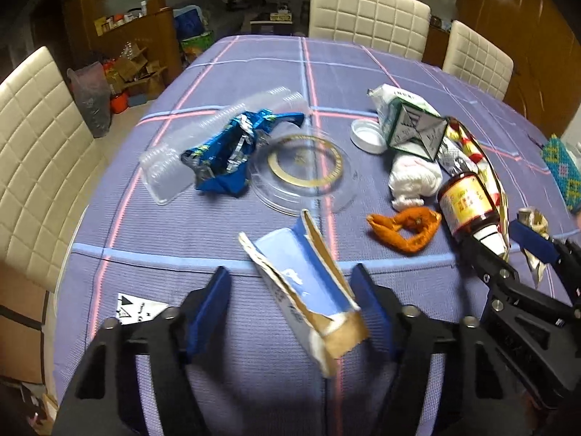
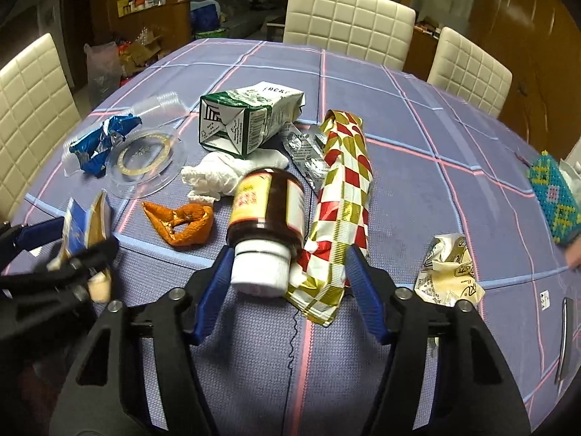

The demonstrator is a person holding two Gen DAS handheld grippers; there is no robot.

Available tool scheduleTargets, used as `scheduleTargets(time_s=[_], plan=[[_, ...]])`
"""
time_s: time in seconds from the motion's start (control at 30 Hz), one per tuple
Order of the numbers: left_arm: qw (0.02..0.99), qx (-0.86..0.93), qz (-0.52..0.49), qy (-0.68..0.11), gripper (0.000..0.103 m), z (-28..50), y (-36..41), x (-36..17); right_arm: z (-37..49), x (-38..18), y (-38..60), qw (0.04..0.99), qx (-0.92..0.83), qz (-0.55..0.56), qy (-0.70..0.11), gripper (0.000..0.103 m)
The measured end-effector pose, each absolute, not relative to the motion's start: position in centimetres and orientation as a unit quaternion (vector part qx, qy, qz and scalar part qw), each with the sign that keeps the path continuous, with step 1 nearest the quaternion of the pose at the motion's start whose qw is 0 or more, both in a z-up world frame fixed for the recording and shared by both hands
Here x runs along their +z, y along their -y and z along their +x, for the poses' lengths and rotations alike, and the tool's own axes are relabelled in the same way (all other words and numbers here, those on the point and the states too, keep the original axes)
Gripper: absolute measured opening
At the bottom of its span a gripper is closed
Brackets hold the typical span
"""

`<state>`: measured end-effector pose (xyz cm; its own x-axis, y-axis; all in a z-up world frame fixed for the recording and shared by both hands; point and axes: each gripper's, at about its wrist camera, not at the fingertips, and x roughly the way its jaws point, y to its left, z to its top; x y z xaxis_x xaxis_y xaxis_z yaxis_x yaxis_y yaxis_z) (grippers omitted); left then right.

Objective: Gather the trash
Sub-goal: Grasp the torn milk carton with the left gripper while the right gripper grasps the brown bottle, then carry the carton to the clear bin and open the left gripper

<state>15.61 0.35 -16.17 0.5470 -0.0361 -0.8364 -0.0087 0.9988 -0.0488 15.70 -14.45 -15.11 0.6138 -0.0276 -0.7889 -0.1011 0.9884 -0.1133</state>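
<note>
My left gripper (image 1: 292,292) is open around a torn blue cardboard box (image 1: 308,290) that leans against its right finger. My right gripper (image 2: 288,272) is open around the white cap of a lying brown bottle (image 2: 268,207) and the end of a red, white and gold wrapper (image 2: 341,196). Orange peel (image 2: 181,223), white tissue (image 2: 221,176), a green-white carton (image 2: 247,120), a blister pack (image 2: 308,160), a blue foil wrapper (image 1: 228,152), a clear round lid (image 1: 305,174), a clear plastic tray (image 1: 189,141) and a white cap (image 1: 366,136) lie on the purple checked tablecloth (image 2: 417,181).
A crumpled cream paper wrapper (image 2: 450,272) lies right of my right gripper. A beaded blue-yellow box (image 2: 552,200) sits at the table's right edge. A small printed card (image 1: 136,307) lies near the left front. White chairs (image 2: 345,18) stand around the table.
</note>
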Motion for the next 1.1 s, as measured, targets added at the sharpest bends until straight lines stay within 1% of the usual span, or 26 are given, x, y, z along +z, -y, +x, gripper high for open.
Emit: scheduleTargets(time_s=[0.07, 0.2, 0.33, 0.5, 0.53, 0.57, 0.63, 0.67, 0.8, 1.1], plan=[[0.881, -0.01, -0.034, -0.472, 0.04, 15.5, -0.8, -15.9, 15.6, -15.2, 14.7, 0.893, 0.024, -0.065, -0.445, 0.062], [0.882, -0.02, -0.06, -0.466, 0.033, 15.2, -1.6, -15.7, 15.0, -14.5, 15.1, 0.9, 0.012, -0.057, -0.432, 0.065], [0.886, -0.016, -0.065, -0.459, 0.032, 14.8, -2.0, -15.4, 14.5, -13.9, 14.4, 0.905, 0.013, -0.063, -0.42, 0.065], [0.89, -0.013, -0.069, -0.451, 0.032, 14.4, -2.7, -15.0, 14.9, -14.2, 13.5, 0.898, 0.028, -0.069, -0.433, 0.065], [0.89, -0.014, -0.069, -0.451, 0.032, 14.3, -2.8, -15.0, 15.1, -14.5, 13.5, 0.895, 0.032, -0.064, -0.441, 0.062], [0.89, -0.014, -0.069, -0.451, 0.032, 14.3, -2.9, -15.1, 15.3, -14.9, 13.5, 0.891, 0.036, -0.058, -0.449, 0.048], [0.889, -0.014, -0.07, -0.452, 0.032, 14.3, -3.1, -15.2, 15.8, -15.6, 13.6, 0.882, 0.041, -0.048, -0.468, 0.034], [0.889, -0.014, -0.071, -0.452, 0.032, 14.3, -3.2, -15.2, 15.9, -15.9, 13.7, 0.879, 0.045, -0.042, -0.473, 0.032], [0.892, -0.015, -0.075, -0.445, 0.032, 14.2, -3.5, -15.1, 15.7, -15.4, 14.0, 0.886, 0.053, -0.021, -0.461, 0.031], [0.916, -0.006, -0.07, -0.395, 0.032, 12.2, -4.9, -12.9, 13.7, -12.5, 12.3, 0.91, 0.058, -0.041, -0.408, 0.031]])
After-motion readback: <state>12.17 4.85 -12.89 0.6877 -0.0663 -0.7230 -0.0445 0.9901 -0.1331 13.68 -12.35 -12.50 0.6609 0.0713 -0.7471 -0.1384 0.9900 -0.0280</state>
